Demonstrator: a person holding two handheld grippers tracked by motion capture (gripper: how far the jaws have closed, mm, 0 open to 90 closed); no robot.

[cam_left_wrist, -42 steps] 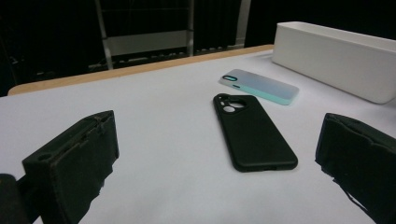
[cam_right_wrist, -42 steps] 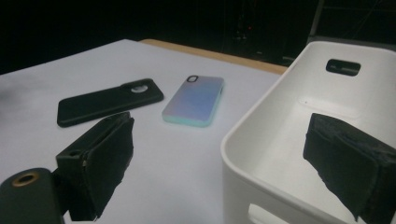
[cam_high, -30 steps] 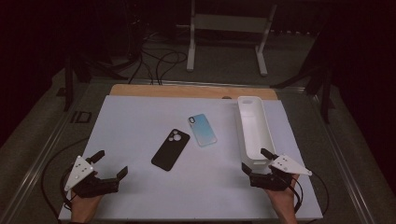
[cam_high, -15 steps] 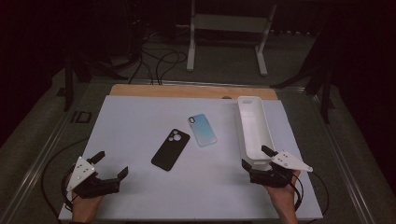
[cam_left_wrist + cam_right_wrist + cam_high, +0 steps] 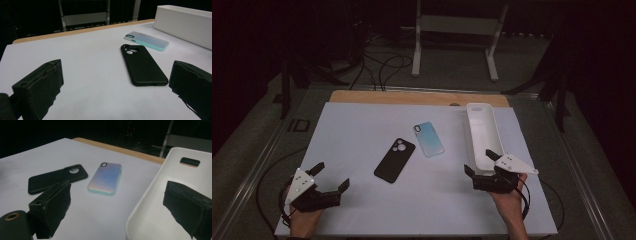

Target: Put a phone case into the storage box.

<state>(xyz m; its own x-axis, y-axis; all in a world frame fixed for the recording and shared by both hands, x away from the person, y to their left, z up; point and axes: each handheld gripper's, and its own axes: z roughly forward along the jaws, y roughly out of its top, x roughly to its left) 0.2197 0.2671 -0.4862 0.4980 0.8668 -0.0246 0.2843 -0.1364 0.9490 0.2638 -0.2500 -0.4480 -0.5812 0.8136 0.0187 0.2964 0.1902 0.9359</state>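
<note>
A black phone case lies back up at the middle of the white table, and a pale blue phone case lies just beyond it to the right. A long white tray stands at the right. My left gripper rests open near the front left corner, with the black phone case and the blue phone case ahead of its jaws. My right gripper is open at the tray's near end. In the right gripper view, the right gripper straddles the tray's rim, with one jaw inside the tray.
The white table cover has a bare wooden strip along its far edge. A metal stand and cables lie on the dark floor beyond. The tray has a slot handle at its far end.
My right gripper has edged forward and slightly left, up to the tray's near end. The left gripper and both phone cases have stayed put.
</note>
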